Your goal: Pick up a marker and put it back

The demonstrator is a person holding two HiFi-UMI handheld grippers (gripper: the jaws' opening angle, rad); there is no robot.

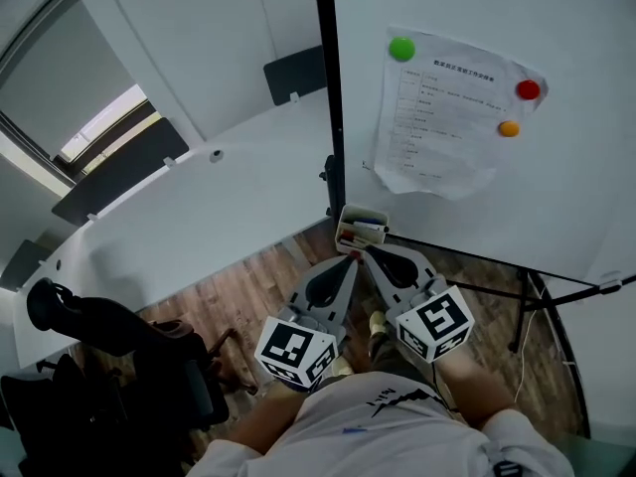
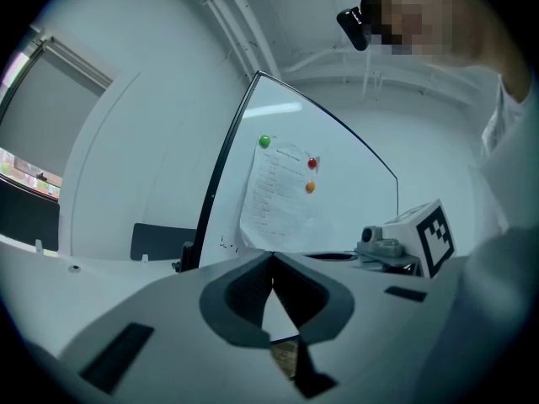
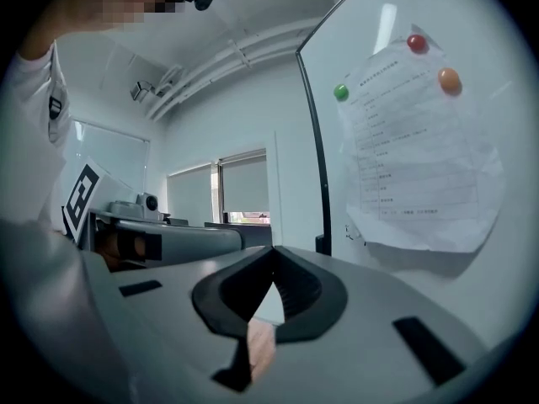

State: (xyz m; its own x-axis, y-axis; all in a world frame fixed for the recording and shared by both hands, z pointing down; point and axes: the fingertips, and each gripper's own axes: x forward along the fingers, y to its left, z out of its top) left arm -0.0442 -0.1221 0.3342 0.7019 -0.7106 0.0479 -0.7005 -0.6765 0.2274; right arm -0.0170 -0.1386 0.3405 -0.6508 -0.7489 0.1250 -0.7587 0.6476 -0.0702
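Several markers [image 1: 360, 233] lie in a small white tray [image 1: 380, 215] fixed at the lower edge of the whiteboard [image 1: 556, 157]. My left gripper [image 1: 352, 257] and right gripper [image 1: 366, 251] sit side by side just below that tray, tips pointing up at it. Both are shut with nothing between the jaws, as the left gripper [image 2: 271, 257] and the right gripper [image 3: 274, 251] show in their own views. The markers are not visible in either gripper view.
A printed sheet [image 1: 444, 117] hangs on the whiteboard under green [image 1: 401, 49], red [image 1: 528, 89] and orange [image 1: 508, 128] magnets. A long white desk [image 1: 179, 227] runs to the left. A black office chair [image 1: 109, 366] stands at lower left. The whiteboard stand's legs [image 1: 522, 311] are at right.
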